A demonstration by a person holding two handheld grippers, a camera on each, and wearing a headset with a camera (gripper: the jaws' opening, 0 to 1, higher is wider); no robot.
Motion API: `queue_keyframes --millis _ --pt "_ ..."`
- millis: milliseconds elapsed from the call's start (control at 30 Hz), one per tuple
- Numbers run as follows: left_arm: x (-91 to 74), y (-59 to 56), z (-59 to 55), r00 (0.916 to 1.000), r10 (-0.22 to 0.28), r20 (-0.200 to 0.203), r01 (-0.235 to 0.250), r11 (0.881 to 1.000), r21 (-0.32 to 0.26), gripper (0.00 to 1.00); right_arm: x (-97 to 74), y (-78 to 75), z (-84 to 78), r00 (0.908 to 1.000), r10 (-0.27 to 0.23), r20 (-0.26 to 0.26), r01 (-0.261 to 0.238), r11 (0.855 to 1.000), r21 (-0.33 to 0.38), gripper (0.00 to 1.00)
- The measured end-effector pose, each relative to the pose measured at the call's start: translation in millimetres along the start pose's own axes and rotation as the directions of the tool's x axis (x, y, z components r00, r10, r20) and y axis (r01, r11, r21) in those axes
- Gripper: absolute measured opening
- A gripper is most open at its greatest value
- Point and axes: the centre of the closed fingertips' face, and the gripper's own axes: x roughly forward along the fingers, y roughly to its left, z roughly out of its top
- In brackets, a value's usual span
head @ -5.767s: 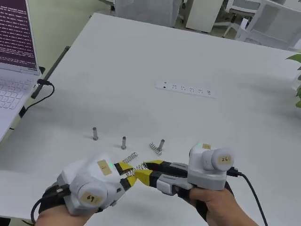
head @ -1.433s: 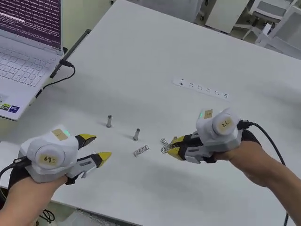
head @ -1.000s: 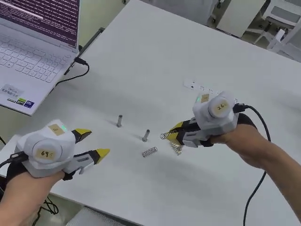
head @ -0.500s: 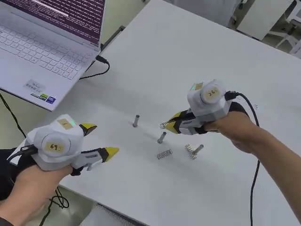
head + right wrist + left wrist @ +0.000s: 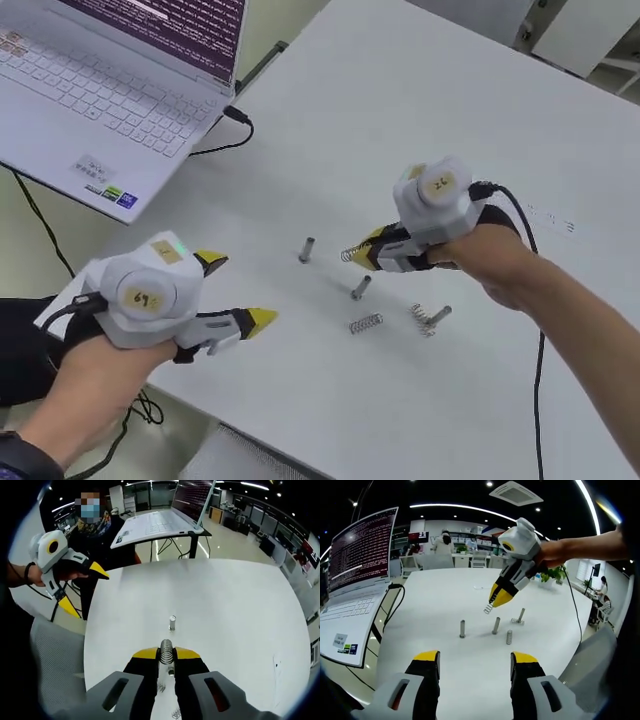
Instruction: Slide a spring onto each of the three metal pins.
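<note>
Mid-carry: spring (image 5: 349, 253) clamped in right gripper (image 5: 360, 254) fingers, above tabletop (image 5: 450, 100) between left pin (image 5: 307, 249) and middle pin (image 5: 361, 288). Left gripper (image 5: 238, 290) fingers apart, nearer. Next, likely: align coil over pin tip, lower.

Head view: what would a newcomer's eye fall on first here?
The right gripper, above the middle of the white table, is shut on a small spring. Below it a loose spring lies flat near the middle pin. At the lower left, the left gripper is open and holds nothing.
</note>
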Motion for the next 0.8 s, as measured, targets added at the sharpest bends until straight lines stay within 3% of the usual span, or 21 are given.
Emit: queue_keyframes --millis 433,800 --pt "2.5 -3.0 -2.4 0.9999 -0.014 -0.006 0.014 1.000 -0.006 0.52 23.9 -6.7 22.8 0.9998 0.001 -0.020 -0.001 1.000 -0.025 0.09" --pt "3.4 -2.0 -5.3 0.9999 -0.014 -0.008 0.014 1.000 -0.018 0.52 39.0 -6.0 20.3 0.9984 -0.002 -0.056 0.001 1.000 -0.018 0.09"
